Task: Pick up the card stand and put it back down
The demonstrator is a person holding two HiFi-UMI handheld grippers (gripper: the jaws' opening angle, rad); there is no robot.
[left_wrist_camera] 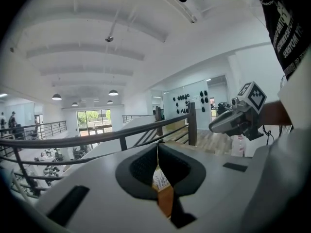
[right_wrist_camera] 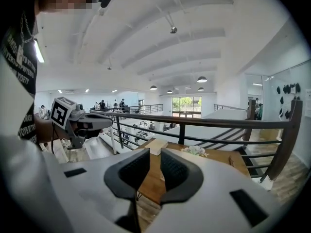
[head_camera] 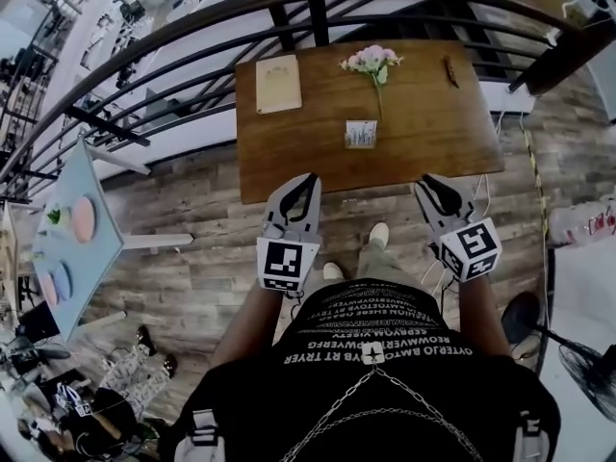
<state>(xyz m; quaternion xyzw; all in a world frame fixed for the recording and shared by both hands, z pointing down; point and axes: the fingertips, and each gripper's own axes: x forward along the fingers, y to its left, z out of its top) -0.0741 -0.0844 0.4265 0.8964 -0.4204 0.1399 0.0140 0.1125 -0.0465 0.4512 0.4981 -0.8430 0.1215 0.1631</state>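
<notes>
Wood-topped table (head_camera: 289,152) beside a dark metal railing (head_camera: 192,29), seen from above: the card stand (head_camera: 361,135) stands near the middle of the tabletop, just below the stem end of a small pink-and-white bouquet (head_camera: 372,62). Its white card face is turned toward the person at the near edge. Its long axis runs left to right, parallel to that edge. A tan notebook (head_camera: 278,84) lies toward the far left corner, well apart from the stand.

The left gripper (head_camera: 308,183) and the right gripper (head_camera: 430,187) hover at the table's near edge. Both point across the top and stop short of the stand, which sits between their lines and touches neither.

In the left gripper view the jaw tips meet, leaving only a slot lower down through which the stand's card shows beyond; nothing is held. In the right gripper view the dark pads (right_wrist_camera: 133,171) stand a narrow gap apart, with only the tabletop visible between them and nothing gripped.
</notes>
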